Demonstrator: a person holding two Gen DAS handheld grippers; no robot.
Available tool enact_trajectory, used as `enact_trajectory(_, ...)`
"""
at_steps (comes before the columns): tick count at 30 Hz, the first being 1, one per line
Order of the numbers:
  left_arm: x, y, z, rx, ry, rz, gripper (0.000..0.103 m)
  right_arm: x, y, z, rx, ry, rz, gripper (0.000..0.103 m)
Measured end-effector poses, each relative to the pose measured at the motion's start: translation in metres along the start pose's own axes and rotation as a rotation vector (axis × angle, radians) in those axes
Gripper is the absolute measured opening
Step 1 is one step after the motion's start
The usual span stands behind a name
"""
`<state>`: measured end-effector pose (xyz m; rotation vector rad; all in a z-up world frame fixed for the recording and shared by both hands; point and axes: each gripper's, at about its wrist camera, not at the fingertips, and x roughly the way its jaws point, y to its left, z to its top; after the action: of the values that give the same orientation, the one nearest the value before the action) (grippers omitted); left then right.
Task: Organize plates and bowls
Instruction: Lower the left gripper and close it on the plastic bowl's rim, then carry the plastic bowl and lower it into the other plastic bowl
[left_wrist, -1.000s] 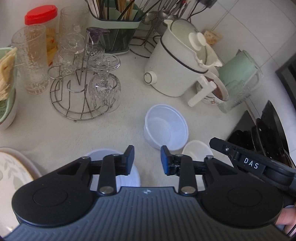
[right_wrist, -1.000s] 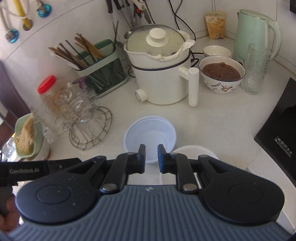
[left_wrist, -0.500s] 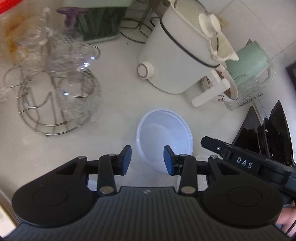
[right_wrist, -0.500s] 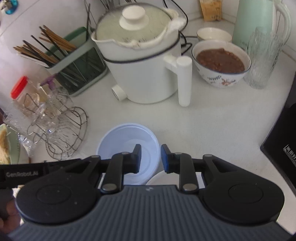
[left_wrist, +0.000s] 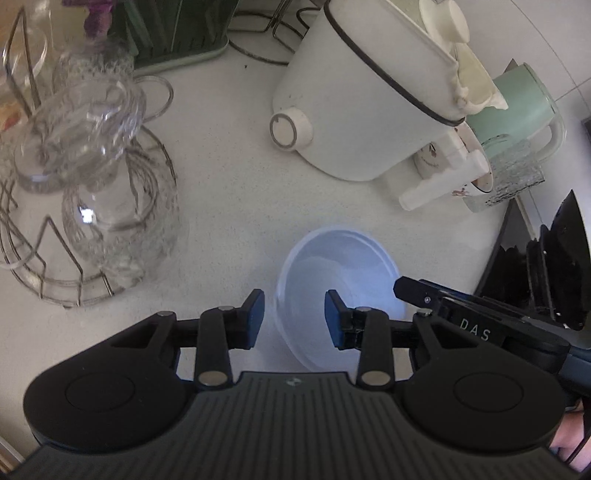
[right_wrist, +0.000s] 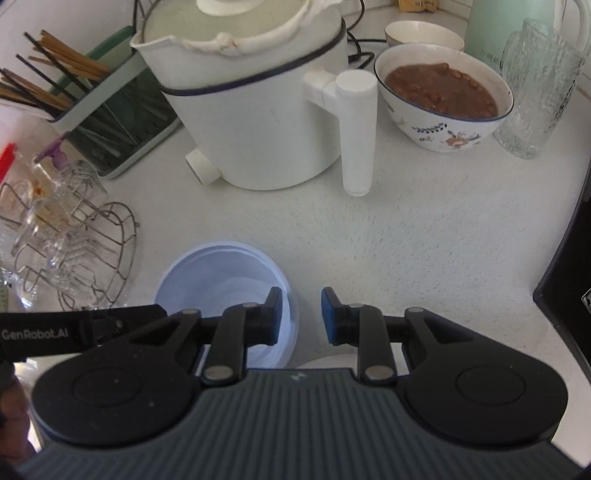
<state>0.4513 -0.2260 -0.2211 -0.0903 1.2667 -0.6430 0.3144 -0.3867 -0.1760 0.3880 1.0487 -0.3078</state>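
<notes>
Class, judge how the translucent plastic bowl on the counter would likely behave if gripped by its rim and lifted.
The translucent plastic bowl looks thin-walled, so it is probably light and may flex when pinched. It appears empty, so nothing should spill. Its smooth, glossy rim could slip between the left gripper fingers.

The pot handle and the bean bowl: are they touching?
Apart. The right wrist view shows the white handle standing left of the bean bowl, with a strip of bare counter between them.

Translucent white round plastic bowl (left_wrist: 338, 273) (right_wrist: 221, 273): upright, mouth up, empty, resting on speckled white countertop (left_wrist: 229, 206) in front of white electric cooking pot (left_wrist: 362, 107).
</notes>
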Motion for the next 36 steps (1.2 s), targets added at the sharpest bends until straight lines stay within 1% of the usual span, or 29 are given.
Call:
enact_trajectory(1, 0.002, -0.001, 0.001, 0.003, 0.003, 0.000, 0.031, 0.002, 0.000, 0.000, 0.002, 0.001, 0.001, 0.027)
enact_trajectory(4, 0.010, 0.001, 0.002, -0.007, 0.017, -0.005, 0.022, 0.008, 0.000, -0.002, -0.004, 0.010, -0.006, 0.027)
enact_trajectory(5, 0.012, 0.001, 0.002, -0.005, 0.020, -0.002, 0.021, 0.009, 0.000, -0.003, -0.003, 0.016, -0.010, 0.027)
enact_trajectory(7, 0.016, 0.001, 0.000, -0.004, 0.030, 0.000, 0.015, 0.012, 0.001, -0.004, -0.001, 0.029, -0.015, 0.027)
enact_trajectory(10, 0.020, 0.002, 0.000, 0.008, 0.040, 0.006, 0.010, 0.014, 0.009, -0.008, -0.052, 0.037, -0.016, 0.025)
enact_trajectory(11, 0.021, 0.000, 0.000, 0.011, 0.038, 0.010, 0.010, 0.015, 0.010, -0.009, -0.059, 0.041, -0.011, 0.025)
enact_trajectory(12, 0.022, 0.000, 0.000, 0.013, 0.036, 0.014, 0.009, 0.016, 0.011, -0.009, -0.056, 0.043, -0.009, 0.023)
enact_trajectory(18, 0.015, 0.004, 0.002, 0.000, 0.020, 0.009, 0.009, 0.013, 0.010, -0.005, -0.054, 0.033, 0.008, 0.020)
enact_trajectory(23, 0.003, 0.006, -0.001, -0.009, 0.009, 0.012, 0.009, 0.004, 0.013, -0.004, -0.059, 0.026, 0.030, 0.020)
enact_trajectory(29, -0.016, 0.005, -0.008, -0.017, -0.009, 0.002, 0.010, -0.011, 0.014, -0.005, -0.055, 0.009, 0.049, 0.020)
enact_trajectory(33, -0.033, 0.003, -0.011, -0.015, -0.040, 0.007, 0.010, -0.027, 0.019, -0.006, -0.075, 0.000, 0.071, 0.020)
enact_trajectory(36, -0.048, -0.005, -0.017, 0.025, -0.061, 0.025, 0.010, -0.040, 0.021, -0.007, -0.060, -0.017, 0.087, 0.020)
